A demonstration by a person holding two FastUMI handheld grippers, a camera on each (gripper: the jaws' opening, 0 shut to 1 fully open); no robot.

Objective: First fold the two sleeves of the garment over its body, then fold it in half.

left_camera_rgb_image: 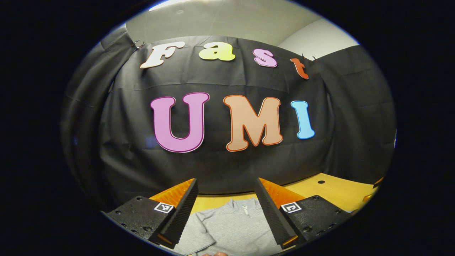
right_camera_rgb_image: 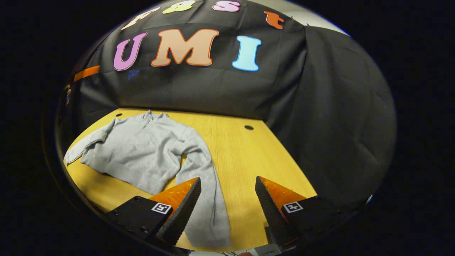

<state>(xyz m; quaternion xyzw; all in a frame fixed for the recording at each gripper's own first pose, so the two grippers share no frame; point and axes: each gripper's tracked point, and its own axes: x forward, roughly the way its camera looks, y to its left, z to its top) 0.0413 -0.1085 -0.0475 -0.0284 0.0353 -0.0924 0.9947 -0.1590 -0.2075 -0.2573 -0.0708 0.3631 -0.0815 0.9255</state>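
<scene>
The right gripper (right_camera_rgb_image: 227,199) hangs spread, holding nothing, above the near sleeve (right_camera_rgb_image: 206,199). The left gripper (left_camera_rgb_image: 225,202) is likewise spread. The grey garment (right_camera_rgb_image: 142,149) lies flat on the tabletop (right_camera_rgb_image: 245,160), collar (right_camera_rgb_image: 153,115) toward the black cloth wall (right_camera_rgb_image: 320,106), sleeves unfolded.

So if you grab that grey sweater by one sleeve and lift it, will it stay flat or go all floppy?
Probably floppy: the grey sweater already lies in soft wrinkles on the wooden table, and its near sleeve bends in a curve. It looks light, so the rest would likely dangle and drag. It shouldn't slip much once pinched, since the right hand-held gripper has ridged fingers.
</scene>
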